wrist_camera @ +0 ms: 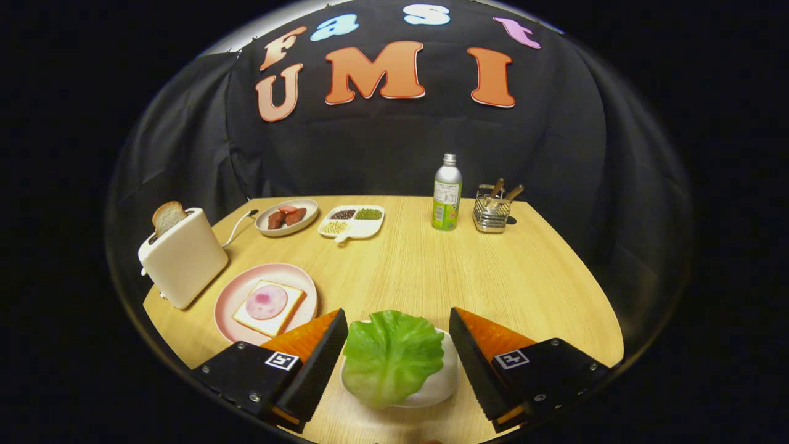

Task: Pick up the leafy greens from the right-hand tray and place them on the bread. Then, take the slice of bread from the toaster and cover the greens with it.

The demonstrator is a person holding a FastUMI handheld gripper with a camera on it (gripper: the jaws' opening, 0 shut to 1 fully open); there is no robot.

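Wooden surface (493,277), white toaster (182,259) with bread slice (167,216) upright in its slot, pink plate (231,302) bearing ham-topped bread (269,306), white tray (441,382) carrying leafy greens (391,354), gripper (394,324) wide open, fingers either side of greens, not touching.

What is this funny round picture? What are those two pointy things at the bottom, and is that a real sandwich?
The picture comes from a camera that rides on a hand-held grabber, a tool a person carries. It looks forward over a wooden table. The two pointy things are the fingers of the gripper. They are open and hold nothing.

Between the fingers lies a green lettuce leaf on a small white tray.

Beyond the left finger is a pink plate with a slice of bread and a round piece of ham on it. Next to it stands a white toaster with another bread slice sticking up.

Farther back are a plate of sausage pieces, a divided dish of beans, a bottle and a wire basket.

It looks like a sandwich half made.
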